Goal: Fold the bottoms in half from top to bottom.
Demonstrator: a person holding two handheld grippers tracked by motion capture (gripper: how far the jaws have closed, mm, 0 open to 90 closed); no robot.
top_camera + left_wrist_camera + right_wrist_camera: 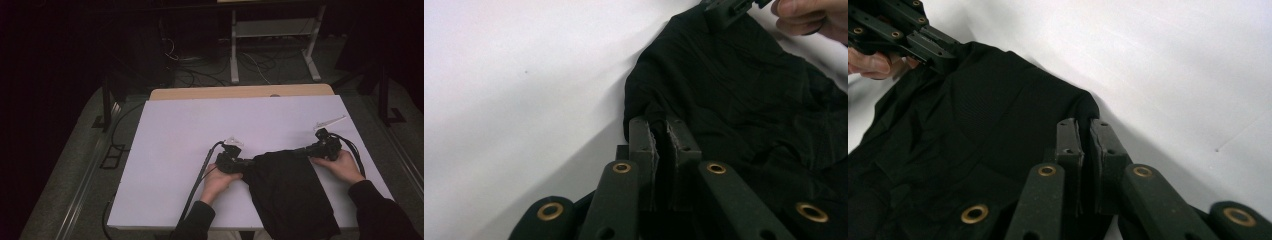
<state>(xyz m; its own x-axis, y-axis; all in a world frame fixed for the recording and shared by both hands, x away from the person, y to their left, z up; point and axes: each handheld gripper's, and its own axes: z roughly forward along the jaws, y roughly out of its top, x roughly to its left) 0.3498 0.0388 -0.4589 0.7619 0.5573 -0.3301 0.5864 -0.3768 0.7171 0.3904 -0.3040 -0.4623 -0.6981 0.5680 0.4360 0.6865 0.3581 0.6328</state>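
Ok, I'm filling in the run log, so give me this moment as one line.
left gripper: shut on black cloth corner | right gripper: shut on other corner | cloth: flat on white table

Matt black cloth (287, 187) — smooth white tabletop (185, 145)

Cloth (290, 192) on table (185, 135), near edge; left gripper (246, 163) left corner, right gripper (302, 149) right.

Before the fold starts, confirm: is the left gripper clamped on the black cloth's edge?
Yes, the left gripper has its jaws closed on a corner of the black cloth.
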